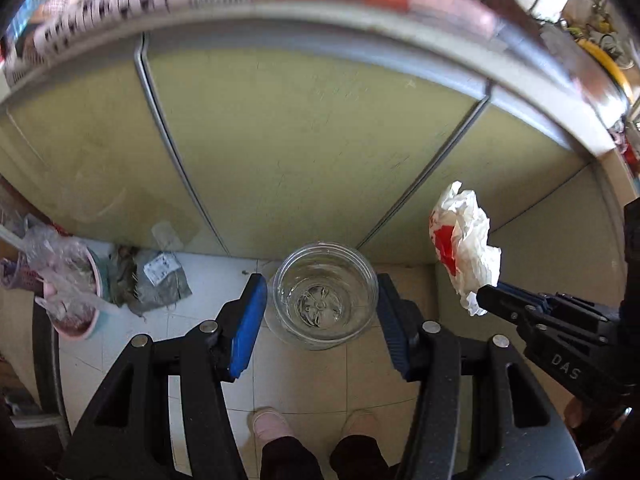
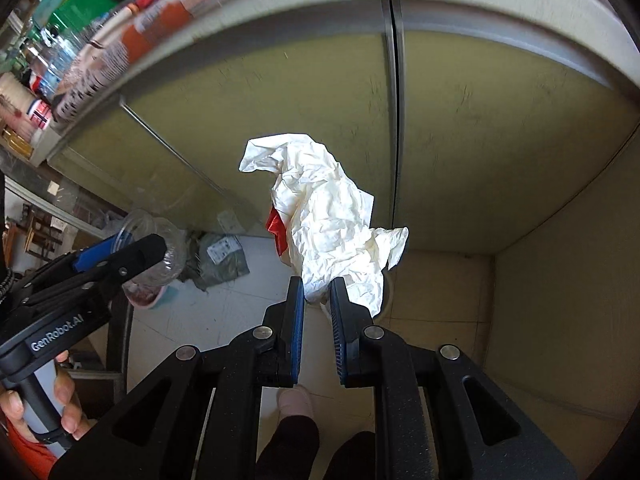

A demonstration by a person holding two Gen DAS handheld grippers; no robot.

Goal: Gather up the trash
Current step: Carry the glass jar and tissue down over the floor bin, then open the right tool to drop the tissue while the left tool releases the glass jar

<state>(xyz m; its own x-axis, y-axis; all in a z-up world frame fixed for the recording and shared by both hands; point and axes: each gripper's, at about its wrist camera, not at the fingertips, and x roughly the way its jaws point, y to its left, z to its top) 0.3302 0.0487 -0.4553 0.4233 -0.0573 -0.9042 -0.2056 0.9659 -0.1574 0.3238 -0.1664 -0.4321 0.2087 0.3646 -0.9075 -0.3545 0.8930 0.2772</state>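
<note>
Left gripper (image 1: 320,300): jaws about half open, closed around a clear cup (image 1: 325,294); blue pads (image 1: 250,320) on both sides of the wall, seem to touch it, but contact not fully sure through the clear plastic.
Cup: held upright, mouth facing the camera, looks empty; ribbed bottom visible through it.
Right gripper (image 2: 318,292): jaws nearly closed, pinching the low edge of a paper wad (image 2: 328,220).
Wad: white, crumpled, with a red patch on its left side; sticks up and away from the fingertips, hangs in the air in front of the cabinet (image 1: 304,152).
Wad, seen from left wrist: to the right of the cup, apart from it, at the tip of the right gripper (image 1: 486,294).
Cup, seen from right wrist: at far left (image 2: 160,248), between the fingers of the left gripper (image 2: 132,258), partly hidden by them.
Cabinet: yellow-green doors with grey strips between, under a counter edge; top of both views blurred.
Floor (image 1: 304,376): pale tiles below both grippers.
Floor clutter: pink bin (image 1: 74,292) with plastic bags at left; grey packet (image 1: 160,280) with a white label beside it, near the cabinet foot.
Person: hand (image 2: 48,412) around the left handle; pink slippers (image 1: 272,424) and dark trouser legs below.
</note>
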